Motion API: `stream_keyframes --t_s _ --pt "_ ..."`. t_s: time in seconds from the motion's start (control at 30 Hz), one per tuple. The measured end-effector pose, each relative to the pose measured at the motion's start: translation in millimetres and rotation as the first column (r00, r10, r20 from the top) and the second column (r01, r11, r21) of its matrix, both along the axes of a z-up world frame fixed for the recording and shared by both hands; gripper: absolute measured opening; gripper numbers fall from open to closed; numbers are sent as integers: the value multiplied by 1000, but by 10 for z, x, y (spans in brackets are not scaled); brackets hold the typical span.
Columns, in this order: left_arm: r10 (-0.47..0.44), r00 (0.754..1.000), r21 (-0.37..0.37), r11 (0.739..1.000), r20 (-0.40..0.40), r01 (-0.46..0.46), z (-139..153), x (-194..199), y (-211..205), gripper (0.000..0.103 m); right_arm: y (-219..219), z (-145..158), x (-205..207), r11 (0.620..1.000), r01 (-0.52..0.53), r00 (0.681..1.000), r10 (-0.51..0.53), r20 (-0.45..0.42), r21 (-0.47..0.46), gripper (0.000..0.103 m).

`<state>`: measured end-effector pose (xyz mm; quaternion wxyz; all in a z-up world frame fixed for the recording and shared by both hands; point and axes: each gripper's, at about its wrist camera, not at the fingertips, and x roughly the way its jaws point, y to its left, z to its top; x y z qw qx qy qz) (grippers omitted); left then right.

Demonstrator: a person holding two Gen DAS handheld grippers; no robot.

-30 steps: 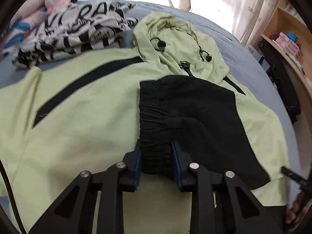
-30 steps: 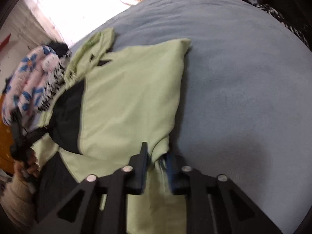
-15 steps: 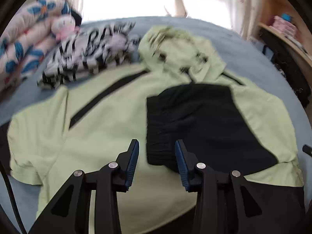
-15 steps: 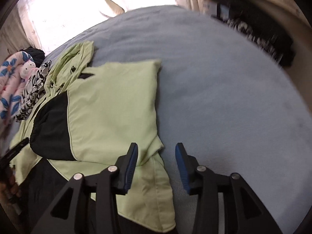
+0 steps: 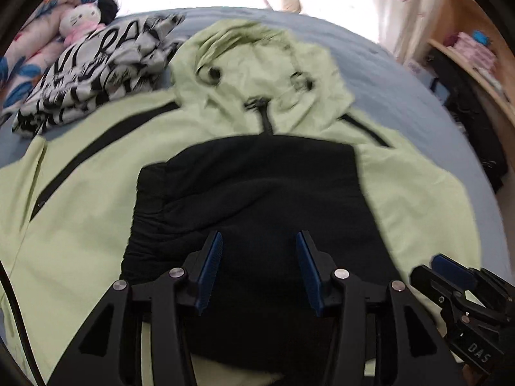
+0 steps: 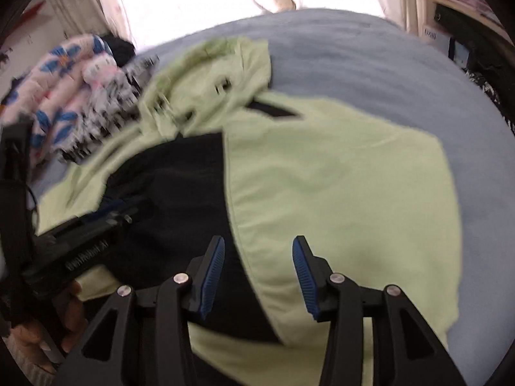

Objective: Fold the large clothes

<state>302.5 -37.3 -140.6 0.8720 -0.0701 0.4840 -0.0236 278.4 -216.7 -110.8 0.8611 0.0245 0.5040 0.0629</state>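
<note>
Hoodie [image 5: 96,225] hem cut off at 6 o'clock; hood [image 6: 209,74] and zebra cloth [image 6: 106,112] motion-blurred at 10 o'clock.

A home bedroom, it seems: a bed with a blue-grey cover [image 5: 386,74], a white plush toy [image 5: 80,21] beside floral bedding [image 6: 58,74], sheer curtains [image 5: 402,6], and what looks like a wooden shelf [image 5: 466,61], blurred.

Both wrist cams look steeply down along their own fingers from close above the bed [image 5: 386,74], left over the hoodie [image 5: 96,167] middle, right over its right side, both sharing its hood, black sleeve and far window.
</note>
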Motion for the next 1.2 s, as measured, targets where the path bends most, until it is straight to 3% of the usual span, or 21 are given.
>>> stream_keyframes --t_s 0.1,0.2,0.33,0.57,0.87,1.2 --pt "0 1000 -11 1000 23 0 -55 -29 119 46 -390 -62 -10 994 105 994 -105 16 -28 44" --pt "-21 999 -37 999 33 22 -53 -62 207 45 -876 -37 -86 978 207 978 -208 23 40 41" --pt "-16 999 -31 999 33 17 -23 -71 192 45 -1175 25 -274 956 283 958 -285 28 76 41" --pt "-7 999 4 1000 35 6 45 -160 145 47 -1073 93 -384 959 282 959 -283 25 27 43" --pt "9 999 6 1000 42 -9 318 -459 83 51 -927 231 -631 952 292 956 -292 -22 87 43" --pt "0 999 60 998 33 -2 644 -1093 2 51 -740 387 -1167 946 288 958 -283 -55 146 43"
